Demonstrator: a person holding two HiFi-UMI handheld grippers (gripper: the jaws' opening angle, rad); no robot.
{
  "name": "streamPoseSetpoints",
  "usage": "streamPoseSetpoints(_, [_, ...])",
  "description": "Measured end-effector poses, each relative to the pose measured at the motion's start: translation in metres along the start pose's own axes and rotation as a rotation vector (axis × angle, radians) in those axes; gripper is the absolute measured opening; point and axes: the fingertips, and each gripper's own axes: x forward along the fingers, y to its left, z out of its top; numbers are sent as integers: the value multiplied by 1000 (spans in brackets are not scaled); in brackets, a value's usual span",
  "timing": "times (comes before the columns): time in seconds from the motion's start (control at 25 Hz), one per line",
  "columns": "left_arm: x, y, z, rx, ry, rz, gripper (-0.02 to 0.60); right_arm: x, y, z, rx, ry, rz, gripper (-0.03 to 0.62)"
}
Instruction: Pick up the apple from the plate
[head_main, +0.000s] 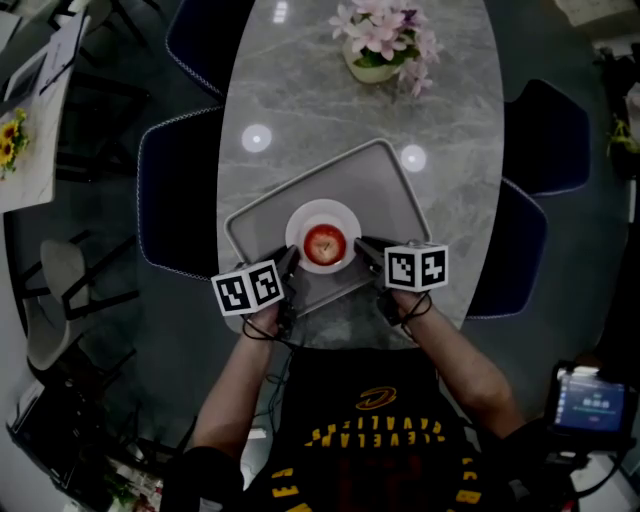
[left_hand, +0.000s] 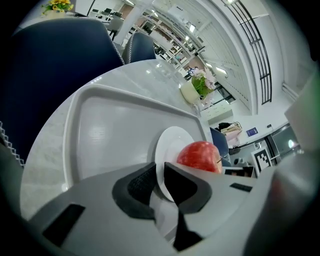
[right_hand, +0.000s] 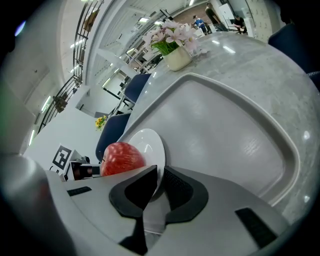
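Note:
A red apple (head_main: 325, 244) sits on a small white plate (head_main: 322, 213), which rests in a grey tray (head_main: 385, 170) on the marble table. My left gripper (head_main: 290, 260) is at the plate's left rim and my right gripper (head_main: 362, 246) at its right rim. In the left gripper view the plate (left_hand: 172, 142) edge runs between the narrow jaws of the gripper (left_hand: 159, 176), with the apple (left_hand: 200, 156) just beyond. In the right gripper view the gripper (right_hand: 160, 176) likewise pinches the plate (right_hand: 147, 142) rim beside the apple (right_hand: 121, 157). Neither gripper touches the apple.
A pot of pink flowers (head_main: 378, 45) stands at the table's far end. Dark blue chairs (head_main: 175, 190) flank the left side, and others (head_main: 525, 250) the right. The tray's raised rim (left_hand: 115, 95) surrounds the plate, and the table's near edge (head_main: 340, 335) is close to the person.

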Motion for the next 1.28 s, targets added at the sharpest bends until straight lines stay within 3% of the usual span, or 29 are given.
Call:
streamPoseSetpoints(0.36, [0, -2, -5, -24, 29, 13, 51, -2, -5, -1, 87, -4, 22, 44])
streamPoseSetpoints(0.8, [5, -13, -9, -28, 30, -13, 49, -10, -14, 1, 100, -22, 46, 43])
streamPoseSetpoints(1.28, [-5, -51, -50, -3, 82, -75, 44, -61, -23, -32, 136, -53, 35, 41])
